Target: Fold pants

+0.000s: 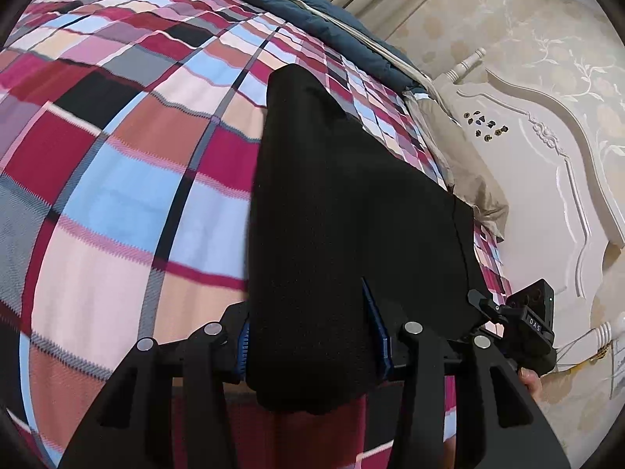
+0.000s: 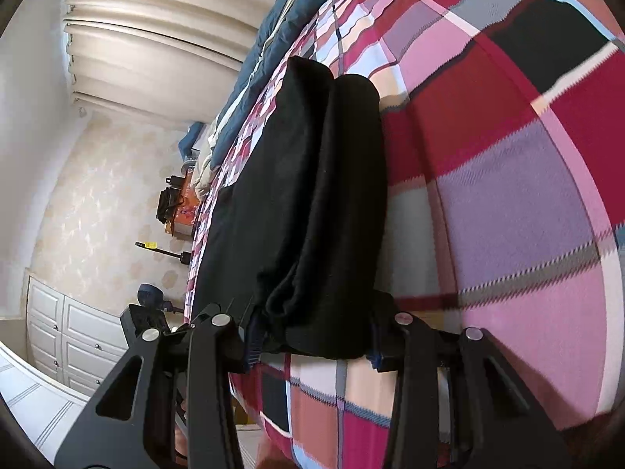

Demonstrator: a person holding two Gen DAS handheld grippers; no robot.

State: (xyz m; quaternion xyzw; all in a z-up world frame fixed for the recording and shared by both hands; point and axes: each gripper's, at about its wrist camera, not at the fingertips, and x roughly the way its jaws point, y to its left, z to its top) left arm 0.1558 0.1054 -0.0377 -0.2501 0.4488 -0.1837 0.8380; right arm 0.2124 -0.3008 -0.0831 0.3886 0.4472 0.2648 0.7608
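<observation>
Black pants point(image 1: 343, 211) lie lengthwise on a plaid bedspread point(image 1: 117, 179), stretching away from both cameras. My left gripper point(image 1: 312, 336) has its blue-padded fingers either side of the near end of the pants, cloth draped between them. My right gripper point(image 2: 312, 336) likewise holds a bunched, doubled end of the pants point(image 2: 320, 203) between its fingers, just above the bedspread point(image 2: 508, 203). The right gripper's body point(image 1: 531, 320) shows at the right of the left wrist view.
A blue quilt point(image 1: 273, 4) lies along the far side of the bed. A white carved headboard point(image 1: 539, 164) and a beige pillow point(image 1: 461, 156) stand at the right. Curtains point(image 2: 156, 39), a white cabinet point(image 2: 70, 336) and clutter by the wall show beyond the bed.
</observation>
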